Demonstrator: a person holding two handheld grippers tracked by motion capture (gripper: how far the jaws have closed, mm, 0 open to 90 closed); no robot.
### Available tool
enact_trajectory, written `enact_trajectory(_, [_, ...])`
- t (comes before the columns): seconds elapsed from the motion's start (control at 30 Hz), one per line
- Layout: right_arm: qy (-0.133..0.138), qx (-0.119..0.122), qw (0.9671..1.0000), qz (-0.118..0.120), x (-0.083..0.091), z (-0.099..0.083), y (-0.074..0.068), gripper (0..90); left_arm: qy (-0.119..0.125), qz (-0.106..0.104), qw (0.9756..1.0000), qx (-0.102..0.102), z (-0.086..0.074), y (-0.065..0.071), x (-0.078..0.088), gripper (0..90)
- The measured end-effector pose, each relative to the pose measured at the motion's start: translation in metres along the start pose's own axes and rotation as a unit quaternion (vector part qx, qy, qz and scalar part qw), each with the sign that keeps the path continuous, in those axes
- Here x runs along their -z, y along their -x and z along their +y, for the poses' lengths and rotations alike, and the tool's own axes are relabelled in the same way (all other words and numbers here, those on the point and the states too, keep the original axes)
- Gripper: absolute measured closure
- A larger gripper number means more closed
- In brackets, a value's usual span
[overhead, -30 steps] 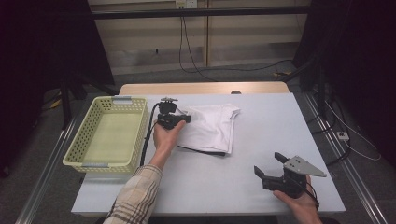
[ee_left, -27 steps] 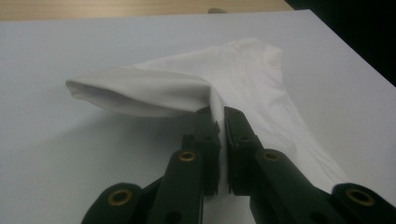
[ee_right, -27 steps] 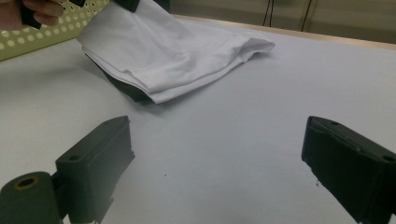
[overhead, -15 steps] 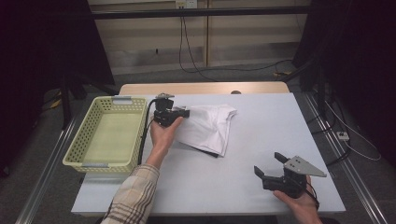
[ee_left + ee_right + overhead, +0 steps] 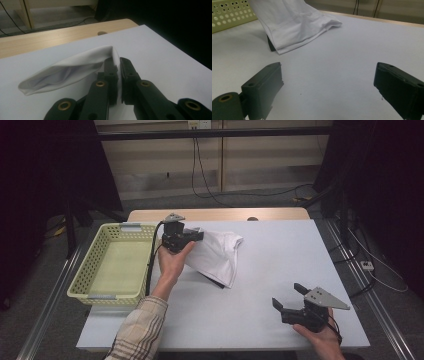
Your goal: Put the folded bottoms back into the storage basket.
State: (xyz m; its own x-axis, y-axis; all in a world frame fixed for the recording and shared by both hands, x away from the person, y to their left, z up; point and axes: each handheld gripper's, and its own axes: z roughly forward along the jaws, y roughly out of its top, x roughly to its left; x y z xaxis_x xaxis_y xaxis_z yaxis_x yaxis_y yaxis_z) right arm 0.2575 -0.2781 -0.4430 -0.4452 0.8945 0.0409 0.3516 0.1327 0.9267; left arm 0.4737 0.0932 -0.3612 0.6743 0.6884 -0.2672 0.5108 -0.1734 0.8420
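- Pinching a fold of the white cotton garment (image 5: 75,67), the left gripper (image 5: 192,236) has its two black jaws closed almost fully together, with only the thin layer of cloth between the pads.
- In the left gripper view the cloth runs up between the jaw tips and bulges out to the left as a hollow loop above the white tabletop (image 5: 162,55).
- From the high view, the held edge of the garment (image 5: 217,255) is raised off the table near the left hand (image 5: 172,262), while the rest drapes down and lies on the surface toward the middle of the table.
- A dark patch, which may be shadow or a second item, shows under the garment's near lower edge; what it is cannot be told.
- Just beside the left gripper stands the pale yellow perforated plastic basket (image 5: 80,285), on the table's left part; the garment hangs close to its right rim.
- Well apart from the cloth, the right gripper (image 5: 291,297) rests near the table's front right corner in the right hand (image 5: 322,340), with its jaws spread wide and nothing between them.
- A plaid sleeve (image 5: 137,332) covers the left forearm.
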Motion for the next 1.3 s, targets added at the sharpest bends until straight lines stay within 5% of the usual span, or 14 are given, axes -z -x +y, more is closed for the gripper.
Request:
enact_trajectory(0.43, [-0.001,-0.001,1.0000,0.000,0.000,0.000,0.001,7.6,0.040,-0.013,0.9991,-0.006,0.014,0.000,0.026,85.5])
enact_trajectory(0.8, [-0.001,-0.002,1.0000,0.000,0.000,0.000,0.001,7.5,0.057,0.006,0.9968,-0.055,0.026,0.007,0.048,85.5])
enact_trajectory(1.3, [0.000,-0.002,1.0000,0.001,0.000,0.000,0.001,7.3,0.095,0.010,0.9916,-0.087,0.031,0.026,0.089,85.5])
